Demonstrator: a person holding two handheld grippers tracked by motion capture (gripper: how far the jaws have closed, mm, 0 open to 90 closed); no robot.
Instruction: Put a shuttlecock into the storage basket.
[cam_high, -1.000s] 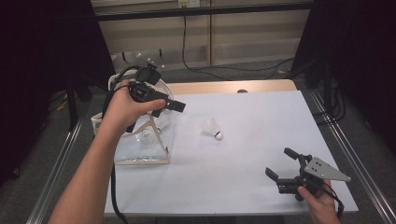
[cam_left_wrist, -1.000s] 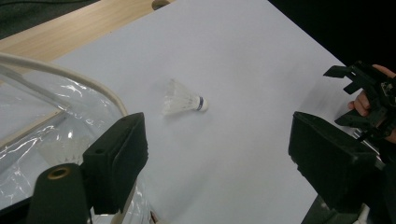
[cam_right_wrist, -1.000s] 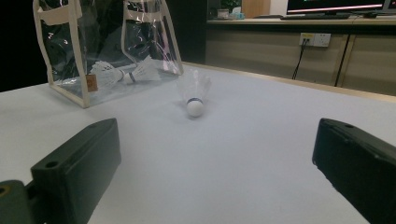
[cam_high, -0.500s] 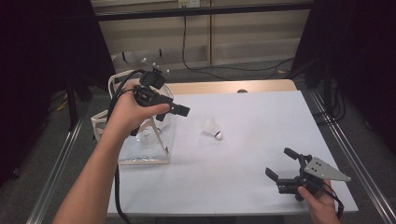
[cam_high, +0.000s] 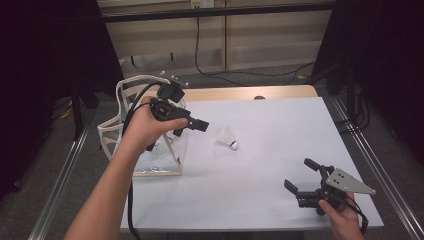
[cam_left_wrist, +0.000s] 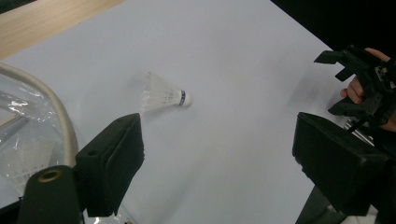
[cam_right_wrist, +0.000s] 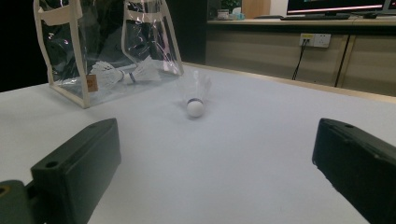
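High view: desk (cam_high: 270, 200) carries a clear bag (cam_high: 131, 131) standing at its left edge, mouth up, likely so shuttlecocks drop in; a few lie inside (cam_right_wrist: 122, 73); left gripper (cam_high: 192, 125) held above the bag's right side, jaws apart with nothing between them, having just widened a little, aimed at the loose shuttlecock (cam_high: 227, 137) lying on its side mid-desk, near the far edge; right gripper (cam_high: 302, 176) parked by the near right corner, jaws apart, empty, probably waiting.

Glossy clear plastic bag (cam_right_wrist: 112, 51); matt white tabletop (cam_high: 270, 150); feathered shuttlecock (cam_high: 227, 137).
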